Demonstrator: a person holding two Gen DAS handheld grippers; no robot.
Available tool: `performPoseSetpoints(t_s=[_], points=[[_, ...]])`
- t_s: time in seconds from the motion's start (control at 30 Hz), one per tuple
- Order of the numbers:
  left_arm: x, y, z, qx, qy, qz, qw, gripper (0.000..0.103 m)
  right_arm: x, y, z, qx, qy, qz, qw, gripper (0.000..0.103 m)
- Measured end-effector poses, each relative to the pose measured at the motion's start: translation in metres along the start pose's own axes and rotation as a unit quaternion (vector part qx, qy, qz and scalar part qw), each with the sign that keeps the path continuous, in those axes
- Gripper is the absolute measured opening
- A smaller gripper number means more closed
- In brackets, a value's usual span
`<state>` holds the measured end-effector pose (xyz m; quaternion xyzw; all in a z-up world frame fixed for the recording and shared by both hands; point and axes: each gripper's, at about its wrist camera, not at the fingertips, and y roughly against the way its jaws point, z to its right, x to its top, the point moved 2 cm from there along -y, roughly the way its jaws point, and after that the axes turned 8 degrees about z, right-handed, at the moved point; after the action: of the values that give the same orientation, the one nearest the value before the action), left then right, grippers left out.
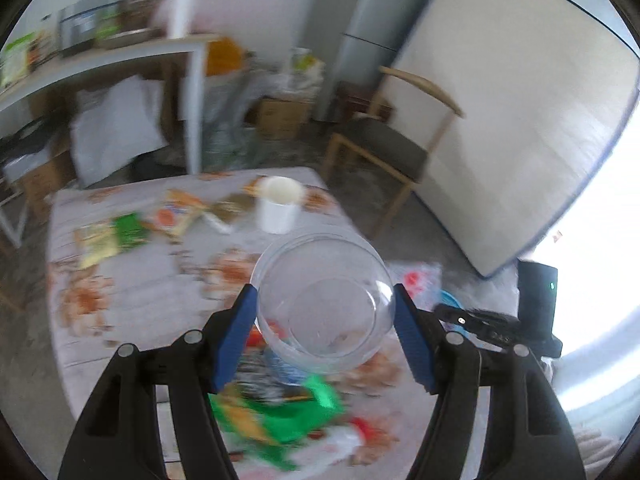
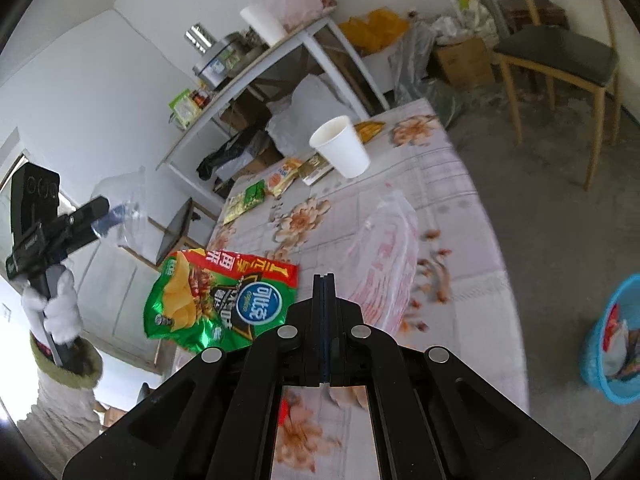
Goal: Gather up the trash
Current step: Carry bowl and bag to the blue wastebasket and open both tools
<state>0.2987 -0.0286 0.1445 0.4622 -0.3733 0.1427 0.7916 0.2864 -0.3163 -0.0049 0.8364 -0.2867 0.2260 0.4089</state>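
While your left gripper [image 1: 325, 320] pinches the clear plastic tub [image 1: 322, 300] above the table [image 2: 452, 208] and your right gripper [image 2: 325, 280] is pressed together, empty, you're mid-carry; next, probably swing the tub over the blue basket [image 2: 592, 360] and release.

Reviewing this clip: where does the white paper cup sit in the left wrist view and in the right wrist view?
Left wrist: white paper cup stands upright at the table's far edge, above centre, beyond the clear plastic container held in the left gripper.
Right wrist: the cup is upper centre, near the table's far end.
Shared landmark: the wooden chair beyond the table.
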Motion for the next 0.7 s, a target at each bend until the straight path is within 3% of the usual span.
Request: performPoseSetpoints(t_s=[0.17, 0.3, 0.5, 0.7], points=[[-0.024, -0.038, 0.074, -0.054, -0.035, -0.023, 0.9977, 0.066, -0.014, 0.057, 0.03, -0.028, -0.028, 0.037, 0.999, 0.0], [-0.047, -0.081, 0.138, -0.106, -0.059, -0.058, 0.991, 0.066, -0.03, 0.105, 0.071, -0.069, -0.071, 0.069, 0.993, 0.0], [-0.075, -0.152, 0.241, -0.141, -0.134, -0.114, 0.9743, 0.066, -0.068, 0.185, 0.152, -0.15, -0.157, 0.123, 0.968, 0.0], [-0.102, -0.228, 0.319, -0.148, -0.187, -0.163, 0.9574, 0.066, -0.102, 0.221, 0.219, -0.201, -0.226, 0.138, 0.943, 0.0]])
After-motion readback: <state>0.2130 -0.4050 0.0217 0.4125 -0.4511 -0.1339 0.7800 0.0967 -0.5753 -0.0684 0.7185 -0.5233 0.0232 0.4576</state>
